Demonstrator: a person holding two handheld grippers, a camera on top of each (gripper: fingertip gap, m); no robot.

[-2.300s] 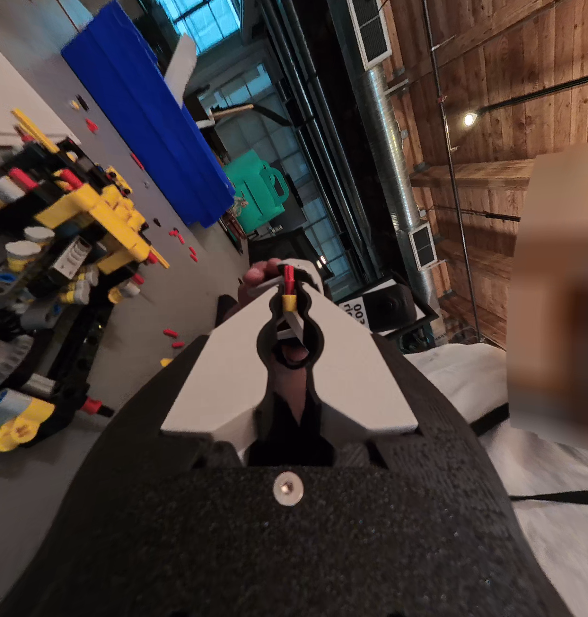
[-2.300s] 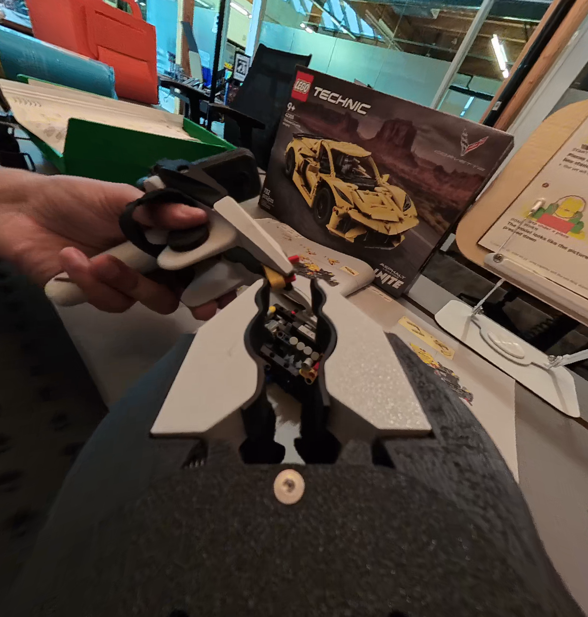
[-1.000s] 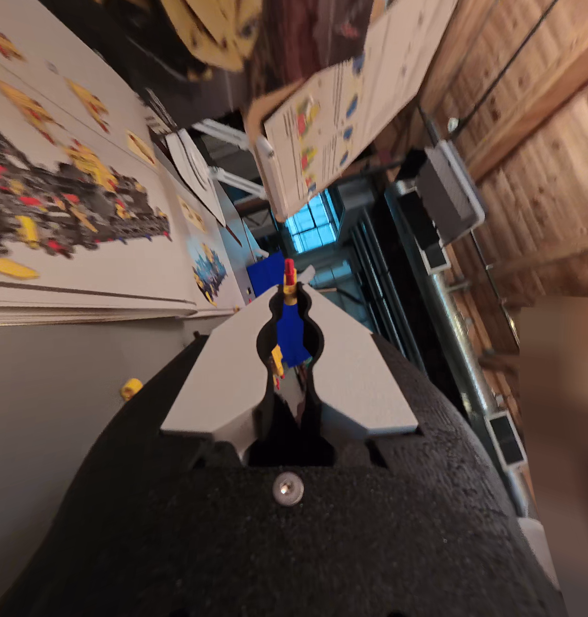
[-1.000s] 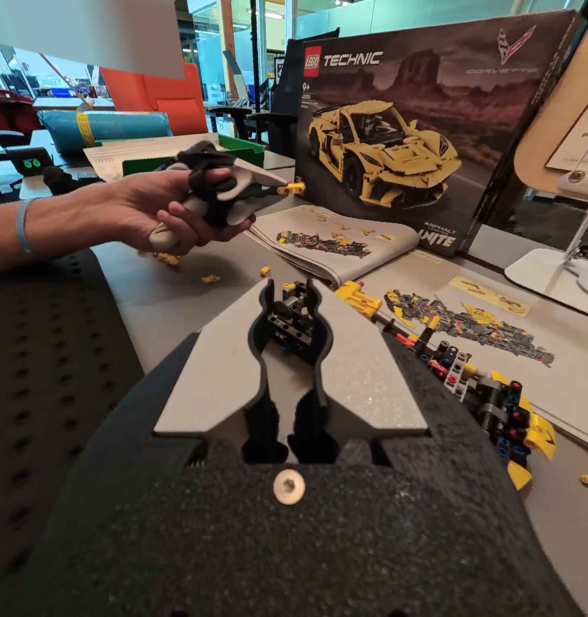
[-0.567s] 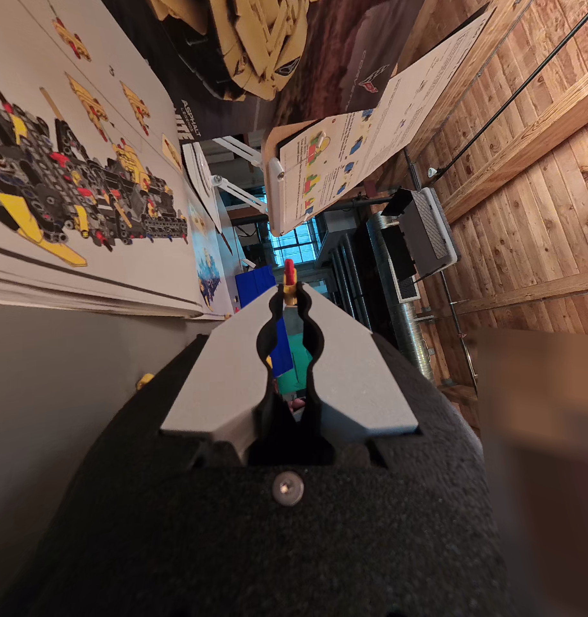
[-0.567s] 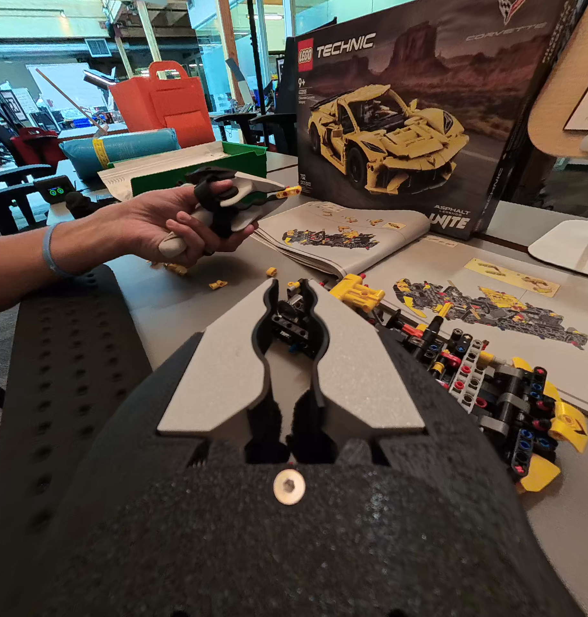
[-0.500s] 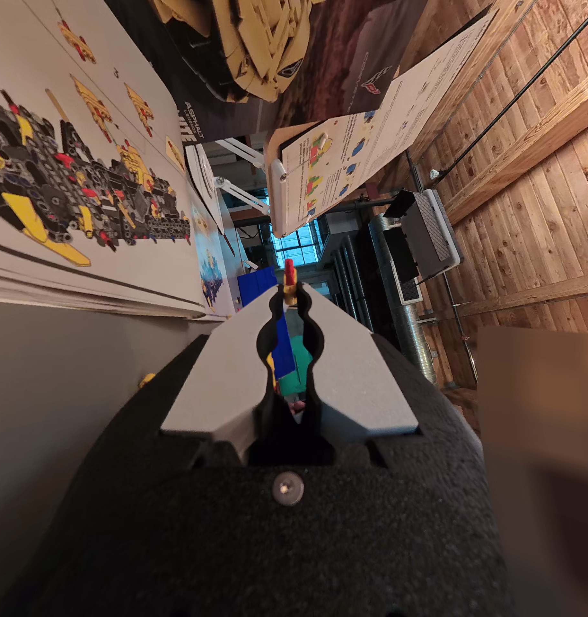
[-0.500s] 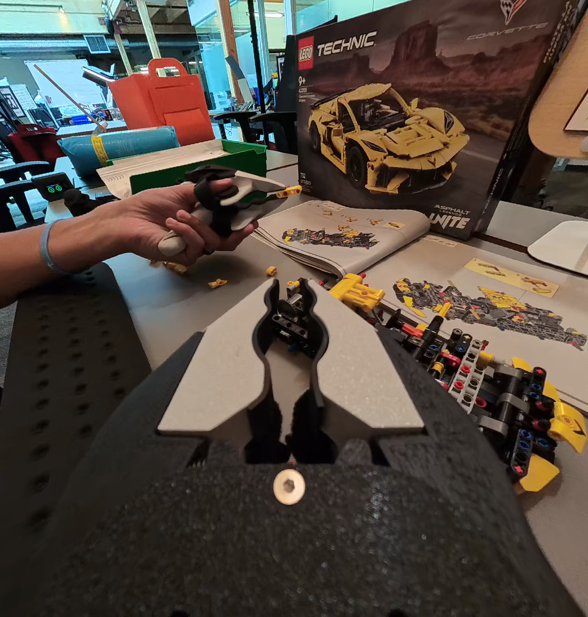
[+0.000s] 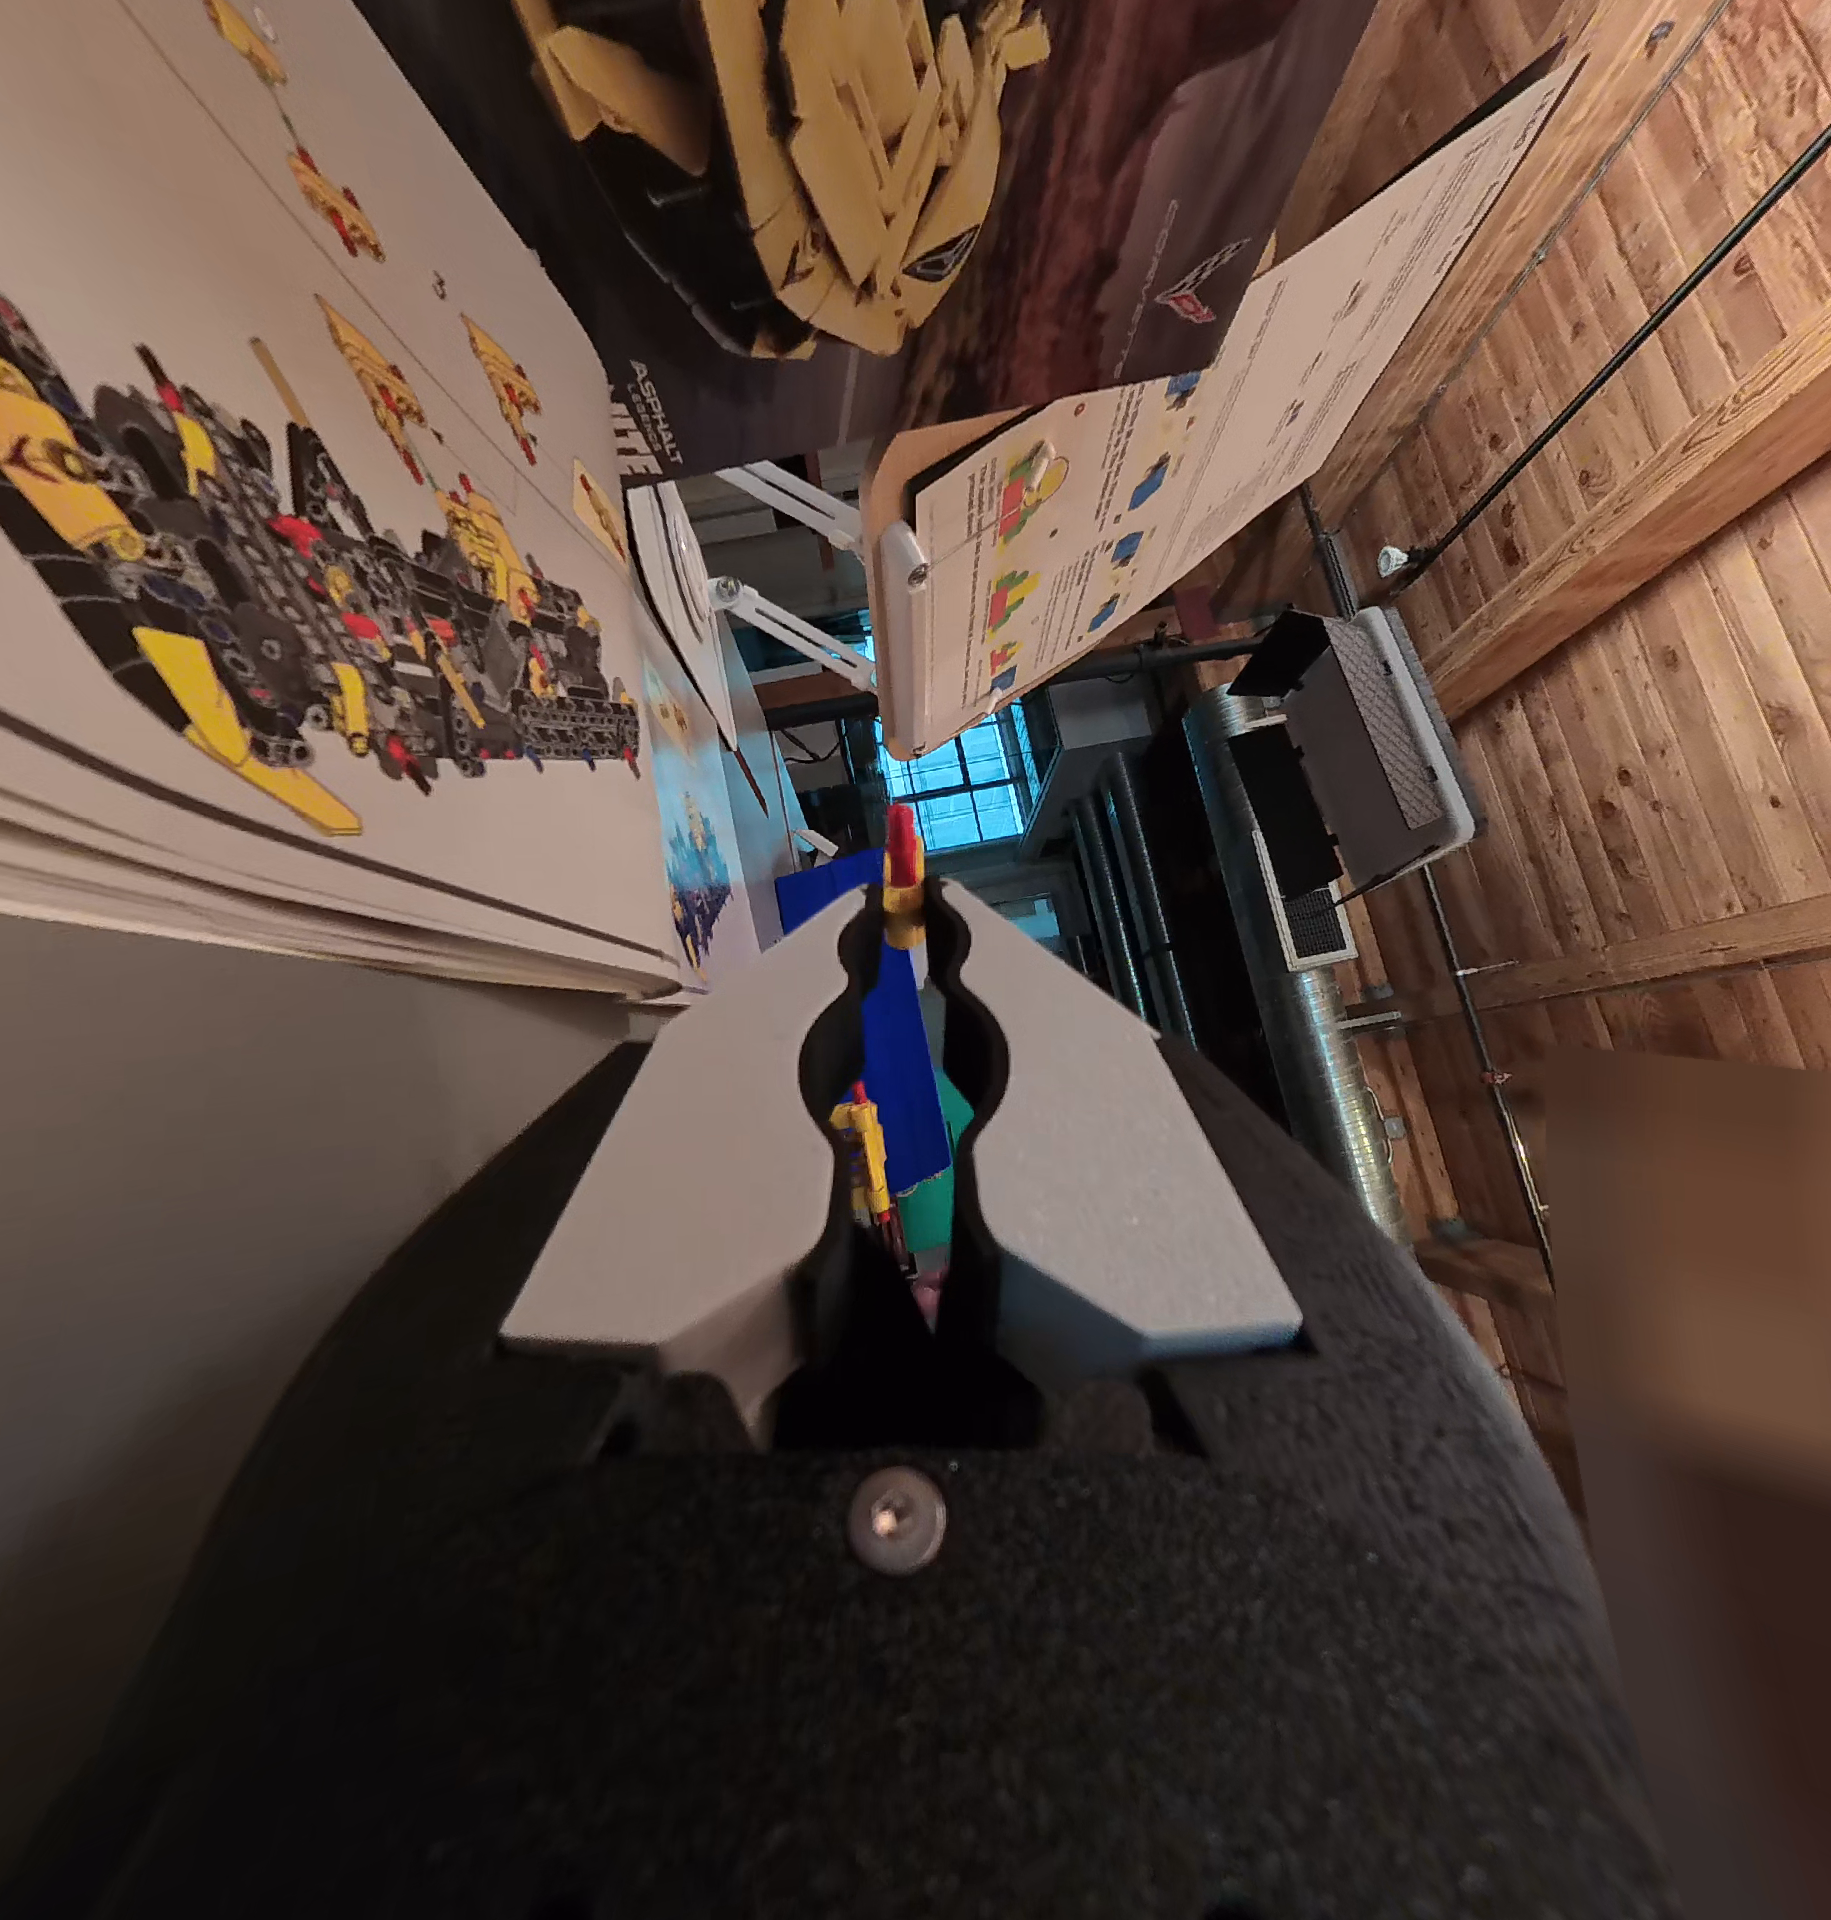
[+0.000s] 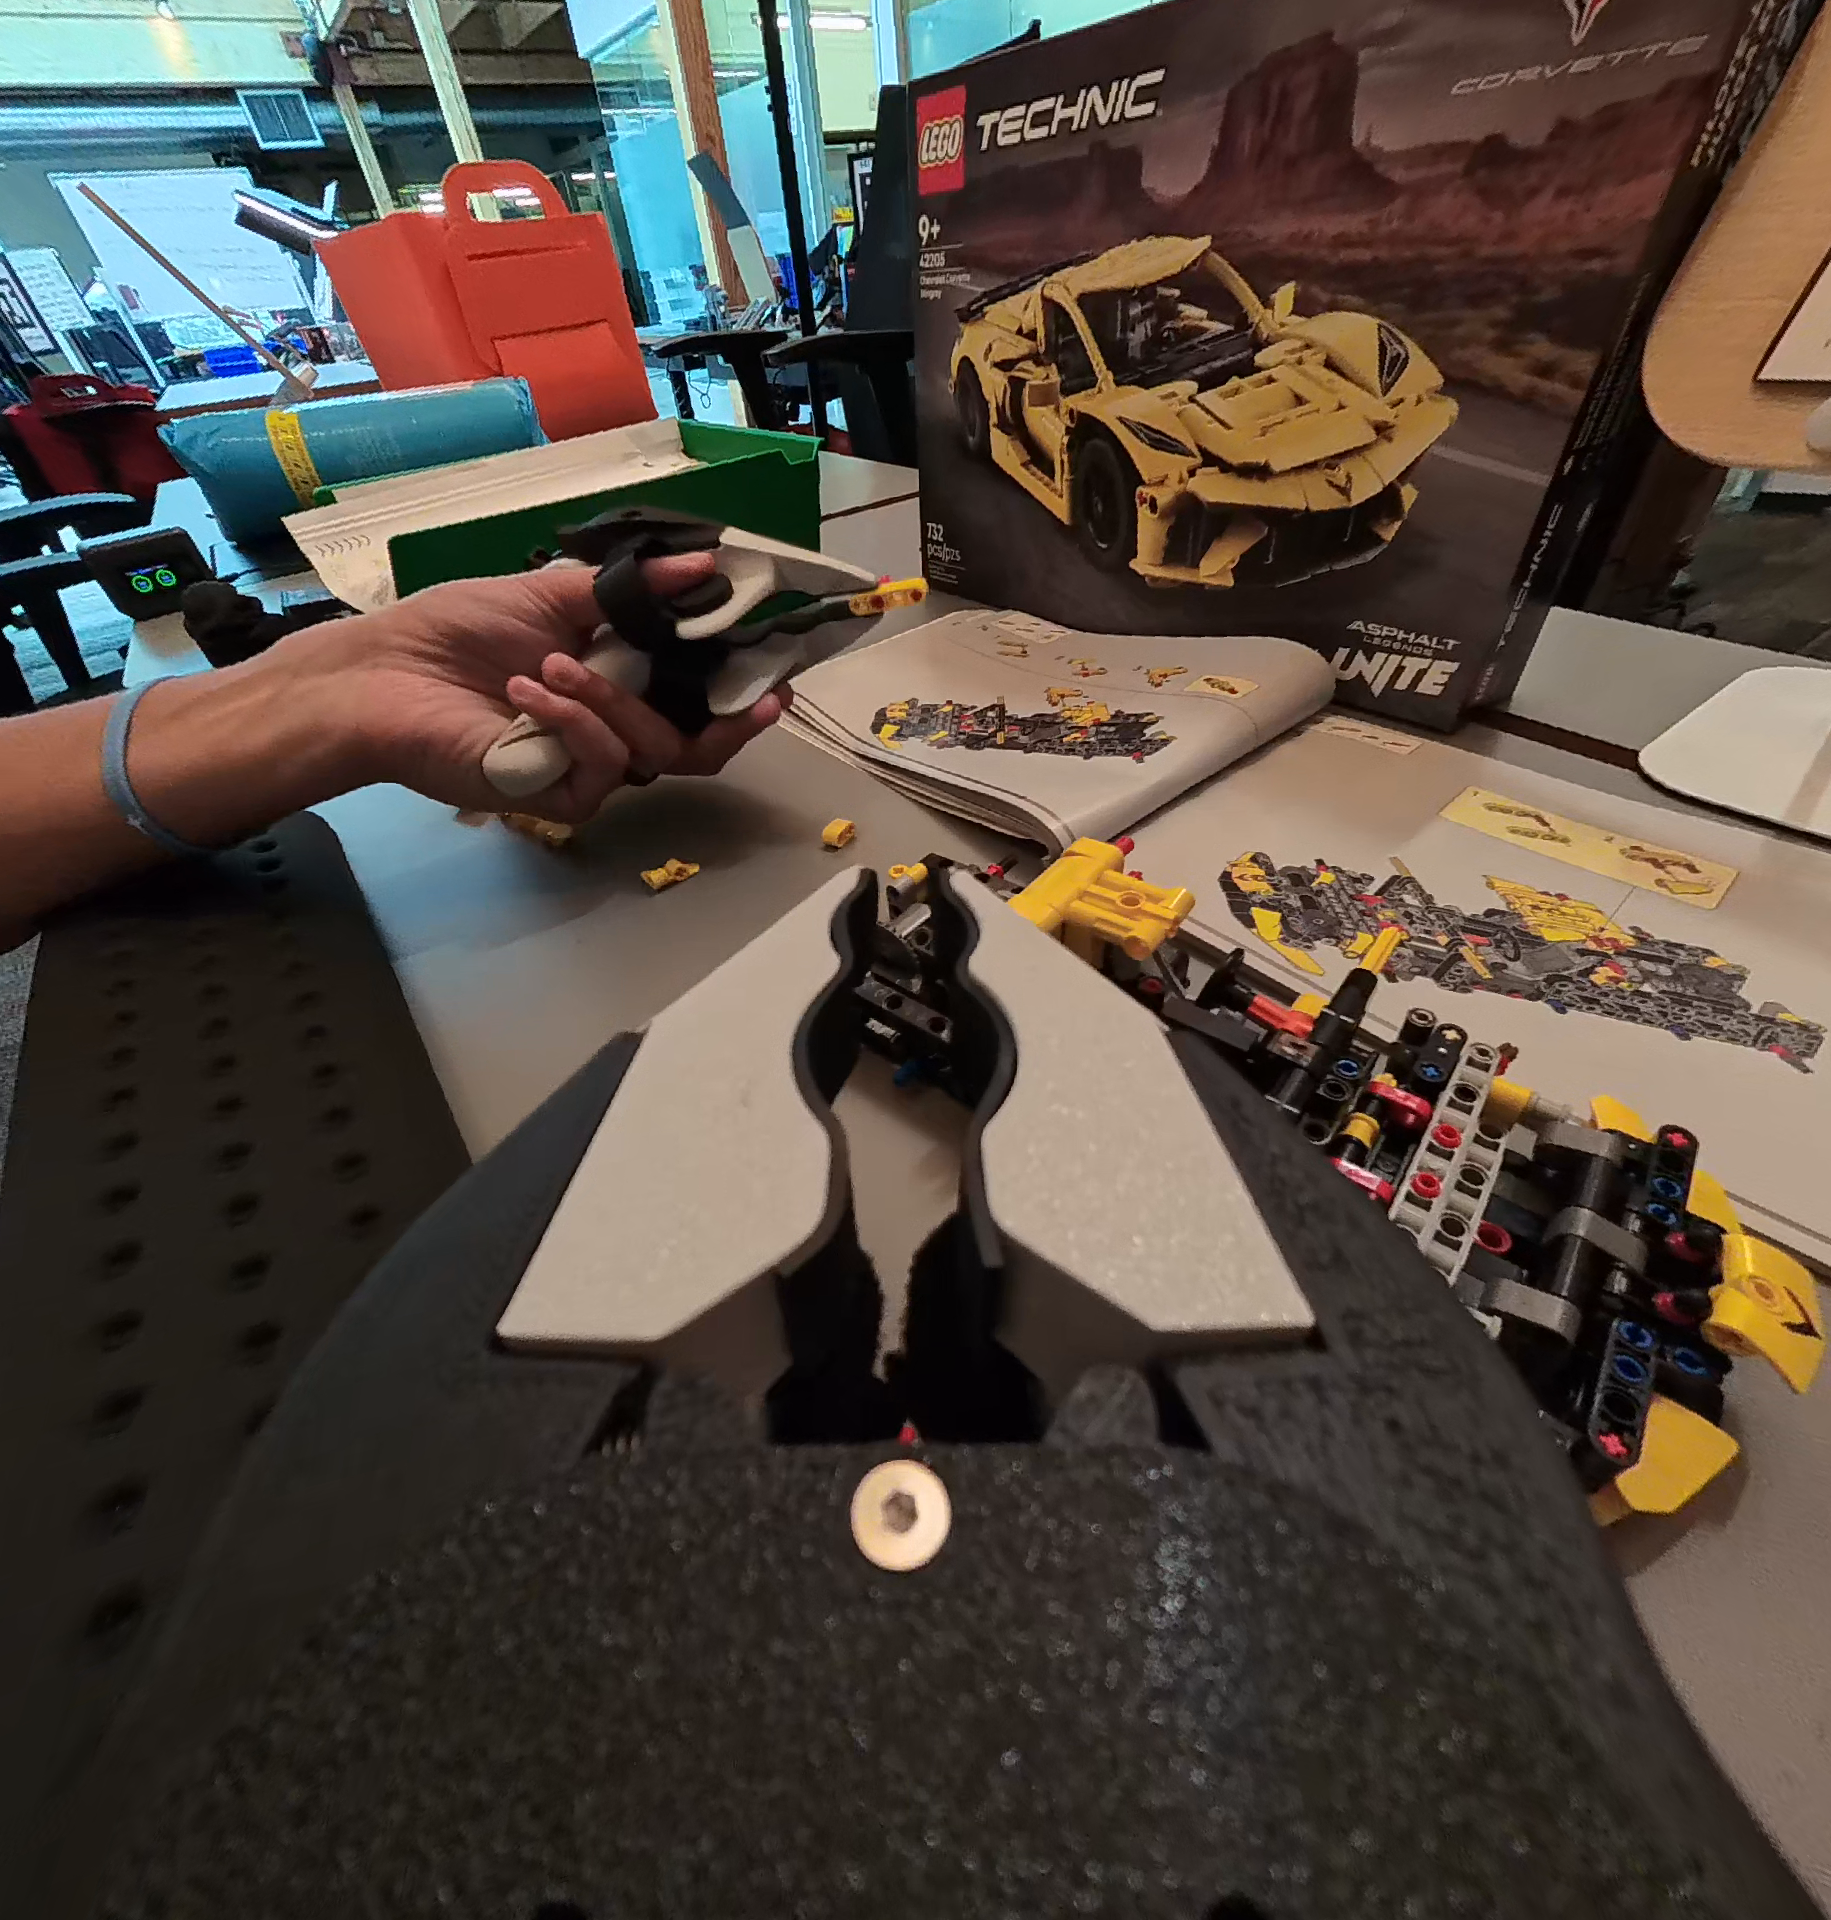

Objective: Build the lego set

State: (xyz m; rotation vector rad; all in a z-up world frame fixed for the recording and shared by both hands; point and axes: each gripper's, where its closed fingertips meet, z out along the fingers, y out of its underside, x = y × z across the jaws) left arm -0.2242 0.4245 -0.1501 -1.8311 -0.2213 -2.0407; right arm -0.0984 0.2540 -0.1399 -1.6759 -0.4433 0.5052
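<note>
Pinching a small yellow piece with a red pin at their very tips, the left tongs are closed on it and held in the air, turned on their side; in the right wrist view the same tongs sit in a person's hand above the desk, the yellow piece poking out toward the open instruction booklet. The right tongs are nearly shut around the black front end of the half-built car chassis, which lies on the desk and partly over a printed build sheet; whether the fingers truly clamp it cannot be told. The chassis is black and grey with yellow panels, its yellow block just right of the right tongs. Loose yellow bits lie on the desk between hand and chassis. Behind the booklet stands the set's box, upright, and a green bin sits farther left
</note>
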